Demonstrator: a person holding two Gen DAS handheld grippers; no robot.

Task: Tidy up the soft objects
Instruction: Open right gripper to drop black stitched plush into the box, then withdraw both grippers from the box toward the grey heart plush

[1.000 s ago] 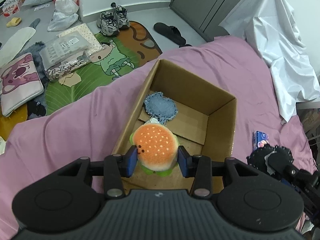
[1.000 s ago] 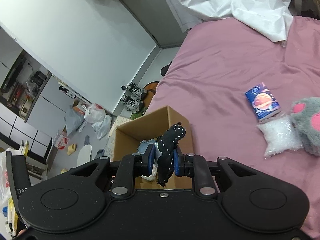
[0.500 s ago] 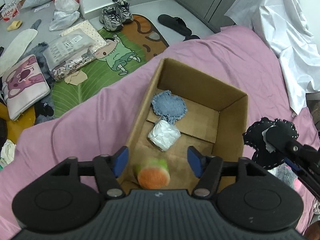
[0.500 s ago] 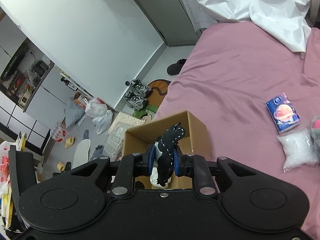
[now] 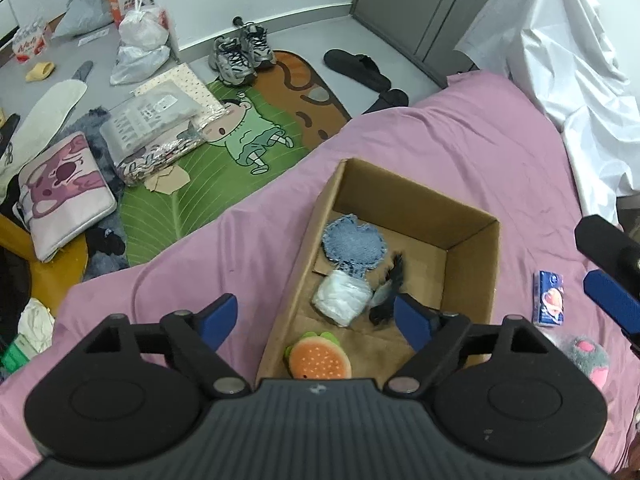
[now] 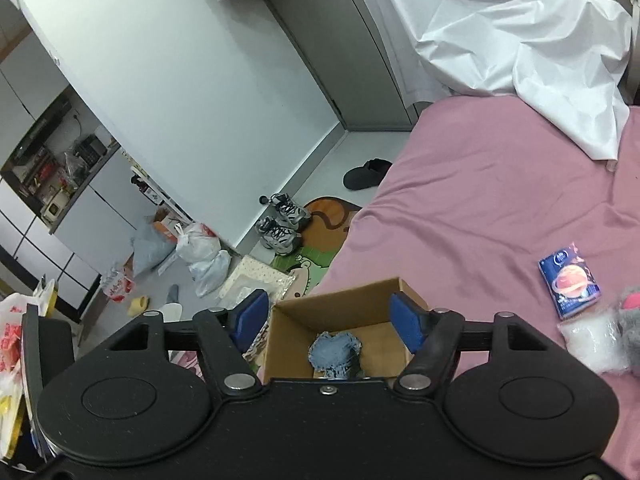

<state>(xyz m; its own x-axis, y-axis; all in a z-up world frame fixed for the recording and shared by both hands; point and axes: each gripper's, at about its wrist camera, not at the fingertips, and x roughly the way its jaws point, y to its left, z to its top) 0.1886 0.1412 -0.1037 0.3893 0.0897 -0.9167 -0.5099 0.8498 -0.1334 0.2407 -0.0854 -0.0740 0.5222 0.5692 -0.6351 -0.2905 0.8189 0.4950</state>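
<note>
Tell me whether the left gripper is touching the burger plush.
Apart. The left wrist view shows the left gripper, jaws opening, empty, with the burger plush lying free on the cardboard box floor.

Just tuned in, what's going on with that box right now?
Both grippers hang over the cardboard box on the pink bed, jaws opening with nothing between them. The left gripper is above the burger plush in the box; the right gripper is empty too. A black piece, denim patch and white bundle lie inside. The tissue pack and grey plush wait on the bed.

You see a bed (image 5: 460,152) with a pink sheet, a grey floor (image 5: 304,28), a green rug (image 5: 192,204), white walls (image 6: 192,92) and grey shoes (image 5: 240,52).
</note>
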